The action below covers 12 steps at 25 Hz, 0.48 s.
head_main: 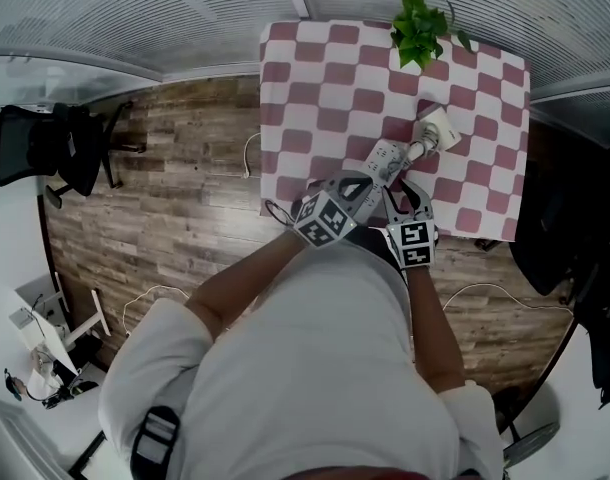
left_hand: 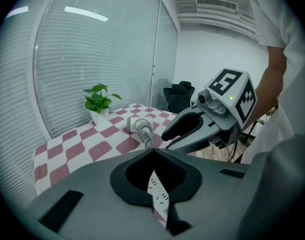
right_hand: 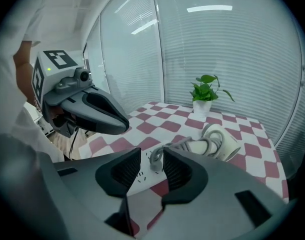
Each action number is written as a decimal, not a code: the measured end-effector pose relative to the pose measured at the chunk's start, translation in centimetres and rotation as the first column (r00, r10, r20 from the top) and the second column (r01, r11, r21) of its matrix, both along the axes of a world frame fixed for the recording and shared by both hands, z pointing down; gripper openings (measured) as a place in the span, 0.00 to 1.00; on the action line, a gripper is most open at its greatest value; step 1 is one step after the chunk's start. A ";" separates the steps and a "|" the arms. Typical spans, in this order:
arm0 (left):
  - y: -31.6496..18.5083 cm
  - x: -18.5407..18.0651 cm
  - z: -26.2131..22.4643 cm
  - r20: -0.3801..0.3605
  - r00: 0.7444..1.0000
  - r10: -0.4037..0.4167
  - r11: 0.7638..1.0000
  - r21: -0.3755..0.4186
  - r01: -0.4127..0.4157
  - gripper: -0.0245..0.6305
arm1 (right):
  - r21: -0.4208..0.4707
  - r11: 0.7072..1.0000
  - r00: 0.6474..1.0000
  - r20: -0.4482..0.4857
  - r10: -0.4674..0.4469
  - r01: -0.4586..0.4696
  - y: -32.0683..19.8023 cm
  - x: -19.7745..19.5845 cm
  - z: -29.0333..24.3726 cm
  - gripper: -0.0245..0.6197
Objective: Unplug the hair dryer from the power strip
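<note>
Lying on the checkered table (head_main: pixel 305 88), toward its far side, the white dryer (head_main: pixel 440 128) has its grey cord (right_hand: pixel 185 143) looped round the body. The cord runs to a plug (right_hand: pixel 155 157) that appears seated in the white strip (head_main: pixel 385 156), which lies just beside the dryer on the near side.

Right gripper (right_hand: pixel 151 151): fingers released and standing apart. The plug shows in the gap between them, and no contact is visible.

Left gripper (left_hand: pixel 152 151): fingers clenched with tips meeting and nothing held. The strip shows behind them.

Both grippers hang side by side above the table's near edge, angled down toward the strip.

A potted plant (head_main: pixel 420 23) stands at the far edge, apart from the dryer. A black chair (head_main: pixel 55 148) stands on the wood floor (head_main: pixel 165 198), well apart to the left.
</note>
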<state>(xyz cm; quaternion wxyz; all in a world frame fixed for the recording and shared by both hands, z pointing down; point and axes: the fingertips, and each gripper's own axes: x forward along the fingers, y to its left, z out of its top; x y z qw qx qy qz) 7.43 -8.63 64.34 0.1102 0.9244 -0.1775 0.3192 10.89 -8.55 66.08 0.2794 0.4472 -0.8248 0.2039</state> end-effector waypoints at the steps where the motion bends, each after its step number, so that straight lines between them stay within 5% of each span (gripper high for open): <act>1: 0.1 0.0 0.7 0.014 1.000 0.004 1.000 -0.006 -0.004 0.08 | -0.008 1.000 1.000 0.001 -0.001 0.001 -0.1 0.0 0.5 0.24; 12: 0.5 -0.2 7.4 0.143 0.988 0.056 0.997 -0.054 -0.048 0.08 | -0.063 0.997 0.999 -0.026 -0.039 0.038 -0.6 -0.4 5.0 0.25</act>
